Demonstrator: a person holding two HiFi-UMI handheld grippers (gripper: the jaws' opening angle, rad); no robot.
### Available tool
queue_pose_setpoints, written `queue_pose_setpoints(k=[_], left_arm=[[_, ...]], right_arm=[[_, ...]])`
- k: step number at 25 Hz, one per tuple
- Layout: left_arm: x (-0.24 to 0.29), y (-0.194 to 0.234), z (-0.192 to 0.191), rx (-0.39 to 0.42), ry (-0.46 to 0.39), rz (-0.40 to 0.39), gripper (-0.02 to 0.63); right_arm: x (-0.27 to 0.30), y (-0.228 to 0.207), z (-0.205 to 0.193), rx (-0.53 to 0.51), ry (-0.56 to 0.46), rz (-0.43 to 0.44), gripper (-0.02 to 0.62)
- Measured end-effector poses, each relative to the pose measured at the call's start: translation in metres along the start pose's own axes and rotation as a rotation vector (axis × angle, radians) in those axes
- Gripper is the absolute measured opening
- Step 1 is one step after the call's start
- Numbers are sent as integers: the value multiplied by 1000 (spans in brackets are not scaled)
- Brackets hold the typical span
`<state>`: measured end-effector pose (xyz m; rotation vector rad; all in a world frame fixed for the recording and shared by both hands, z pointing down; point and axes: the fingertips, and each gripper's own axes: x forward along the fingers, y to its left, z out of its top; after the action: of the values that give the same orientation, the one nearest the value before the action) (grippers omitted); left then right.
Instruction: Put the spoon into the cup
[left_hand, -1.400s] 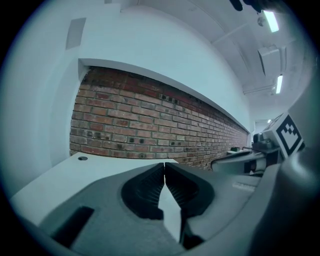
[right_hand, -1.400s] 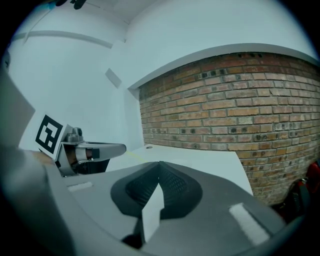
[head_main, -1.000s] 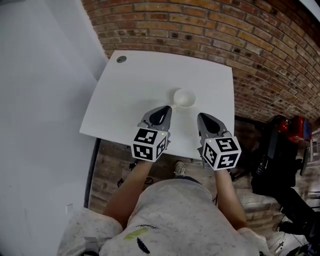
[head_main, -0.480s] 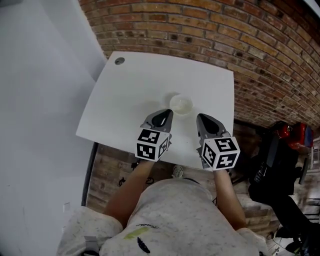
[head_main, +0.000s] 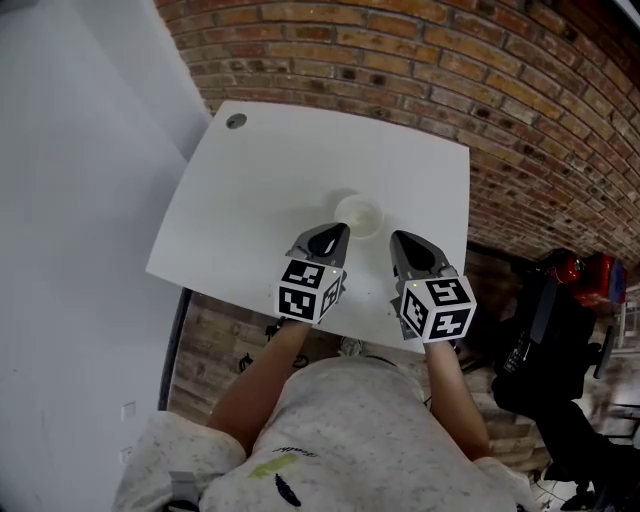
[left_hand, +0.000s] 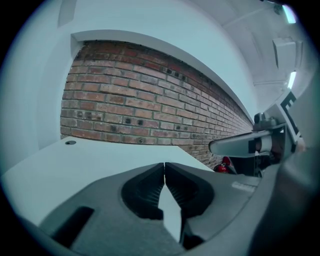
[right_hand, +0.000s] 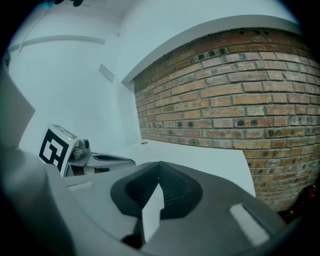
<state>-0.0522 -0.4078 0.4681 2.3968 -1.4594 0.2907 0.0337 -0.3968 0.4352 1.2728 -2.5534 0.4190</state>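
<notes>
A white cup (head_main: 358, 214) stands on the white table (head_main: 250, 200), toward its near edge. I see no spoon in any view. My left gripper (head_main: 339, 229) hovers just short of the cup's near left side, its jaws pressed together with nothing between them (left_hand: 164, 164). My right gripper (head_main: 396, 238) is held a little to the right of the cup, also shut and empty (right_hand: 159, 163). Each gripper shows in the other's view: the right one (left_hand: 240, 145) and the left one (right_hand: 100, 160). The cup is hidden in both gripper views.
A small round grommet (head_main: 236, 121) sits at the table's far left corner. A brick wall (head_main: 480, 80) runs behind and to the right. Red and black gear (head_main: 585, 275) lies on the floor at the right. A pale wall (head_main: 70, 200) stands to the left.
Both grippers have edged forward, closer to the cup, and stay shut. The head view has shifted slightly, so the table sits a little lower in the frame.
</notes>
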Motion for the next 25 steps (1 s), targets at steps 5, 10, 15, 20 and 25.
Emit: queue_pose_setpoints(k=[5,10,15,20,25], left_arm=[[11,0,-3,-2,12,-1,5],[18,3,-6,-11,23,4,5],[23,4,-8,-17,30,5,5],[27,7,-10,-21,34,5,6],[28,9,-10,-24,35,8,6]], right_arm=[[6,-7,0,3,6,5,11],[11,-13,-1,6,14,6,11],[16,-17,-3,10,22,9,11],[21,-17,-5,11,29,15,11],[24,-17,-6,12,36,21,11]])
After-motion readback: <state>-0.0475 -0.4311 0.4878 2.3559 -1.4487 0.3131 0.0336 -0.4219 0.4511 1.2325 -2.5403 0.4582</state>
